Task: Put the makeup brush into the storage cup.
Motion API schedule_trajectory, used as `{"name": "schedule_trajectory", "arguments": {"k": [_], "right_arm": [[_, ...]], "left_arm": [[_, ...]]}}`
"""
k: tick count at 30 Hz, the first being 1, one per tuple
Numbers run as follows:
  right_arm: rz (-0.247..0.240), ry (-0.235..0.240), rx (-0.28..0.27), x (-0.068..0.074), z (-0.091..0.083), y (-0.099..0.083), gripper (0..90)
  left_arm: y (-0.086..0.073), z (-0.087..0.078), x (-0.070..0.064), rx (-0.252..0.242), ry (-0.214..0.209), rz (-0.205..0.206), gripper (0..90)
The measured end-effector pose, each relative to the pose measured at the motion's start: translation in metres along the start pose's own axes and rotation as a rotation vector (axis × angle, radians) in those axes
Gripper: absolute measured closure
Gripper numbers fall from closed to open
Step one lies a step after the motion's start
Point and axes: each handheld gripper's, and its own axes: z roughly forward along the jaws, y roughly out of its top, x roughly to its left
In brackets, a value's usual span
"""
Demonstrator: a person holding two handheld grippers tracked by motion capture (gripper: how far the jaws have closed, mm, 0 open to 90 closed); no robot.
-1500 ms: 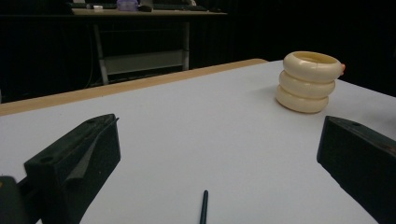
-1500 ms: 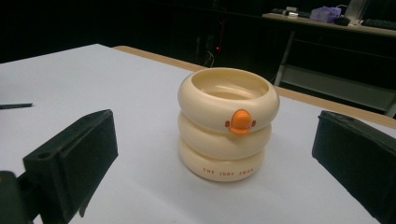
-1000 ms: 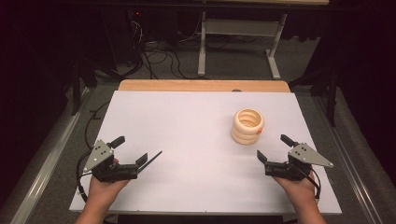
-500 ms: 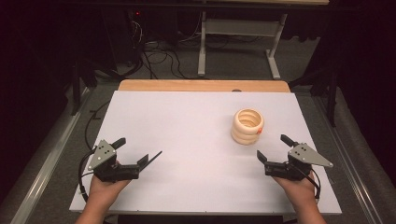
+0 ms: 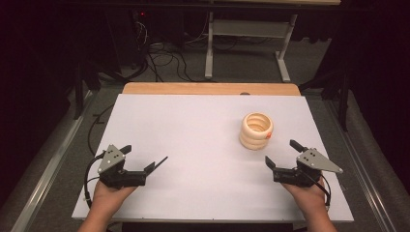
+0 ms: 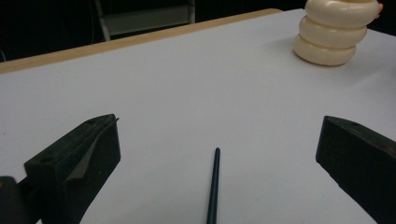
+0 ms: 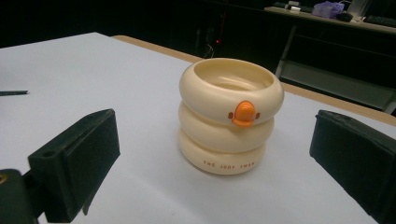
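Left gripper (image 5: 152,166) drifting slightly inward since earlier frame; right gripper (image 5: 283,154) nearer, facing upright duck cup (image 5: 256,130) dead ahead, both jaws released.

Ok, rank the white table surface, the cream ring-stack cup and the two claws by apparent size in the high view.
1. White table surface, largest.
2. Left claw and right claw: look alike, so unranked.
3. Cream ring-stack cup, slightly smaller, though it sits farther from the camera.

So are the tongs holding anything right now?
No. Both the left tongs and the right tongs are open with nothing between the jaws. The cream ring-shaped cup stands alone on the table, untouched.
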Motion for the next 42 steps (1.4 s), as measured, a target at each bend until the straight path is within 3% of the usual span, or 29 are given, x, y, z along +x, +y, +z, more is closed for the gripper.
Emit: {"name": "schedule_trajectory", "arguments": {"k": [13, 31, 42], "right_arm": [[-0.009, -0.001, 0.009, 0.002, 0.002, -0.001, 3.1], [-0.017, 0.019, 0.027, 0.007, 0.005, -0.004, 3.1], [-0.01, 0.001, 0.017, 0.005, 0.003, -0.004, 3.1]], "left_arm": [[-0.003, 0.006, 0.002, 0.087, 0.021, 0.009, 0.5], [-0.007, 0.013, 0.004, 0.206, -0.025, -0.019, 1.8], [-0.011, 0.02, 0.004, 0.299, -0.018, -0.014, 1.8]]}}
